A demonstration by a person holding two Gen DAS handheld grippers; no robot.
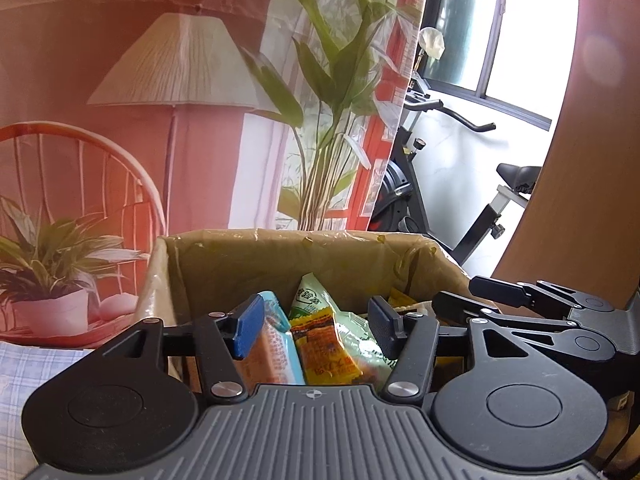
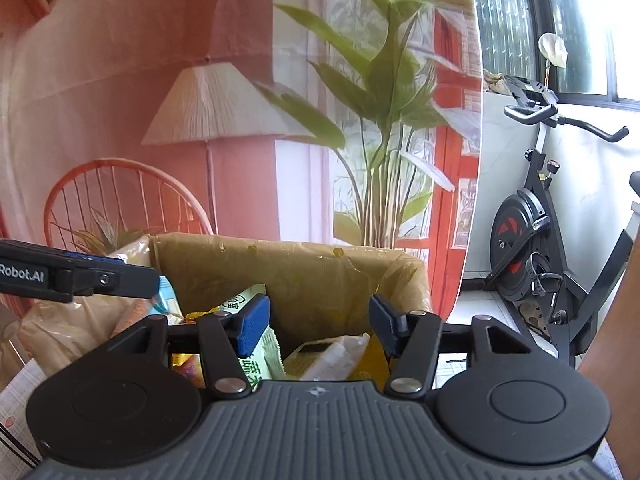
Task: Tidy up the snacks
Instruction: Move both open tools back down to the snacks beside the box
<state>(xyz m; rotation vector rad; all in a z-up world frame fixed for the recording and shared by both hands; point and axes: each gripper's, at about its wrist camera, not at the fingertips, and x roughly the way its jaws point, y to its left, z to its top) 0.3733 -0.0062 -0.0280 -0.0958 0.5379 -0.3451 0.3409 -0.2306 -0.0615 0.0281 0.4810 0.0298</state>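
A cardboard box (image 1: 280, 240) lined with clear plastic holds several snack packets. My left gripper (image 1: 316, 326) hangs open over its left part. Below its jaws lie an orange-and-blue packet (image 1: 276, 354), a yellow-orange packet (image 1: 326, 350) and a green packet (image 1: 312, 294); the pads do not press on any of them. My right gripper (image 2: 320, 326) stands open above the right part of the same box (image 2: 280, 248), over a green packet (image 2: 260, 360) and a yellow-and-white packet (image 2: 320, 356). Each gripper shows at the edge of the other's view.
A printed backdrop cloth (image 1: 180, 120) with a lamp, chair and plants hangs behind the box. An exercise bike (image 2: 532, 240) stands at the right by the window. A checked cloth (image 1: 24, 372) covers the table, and a crumpled plastic bag (image 2: 60, 328) lies left of the box.
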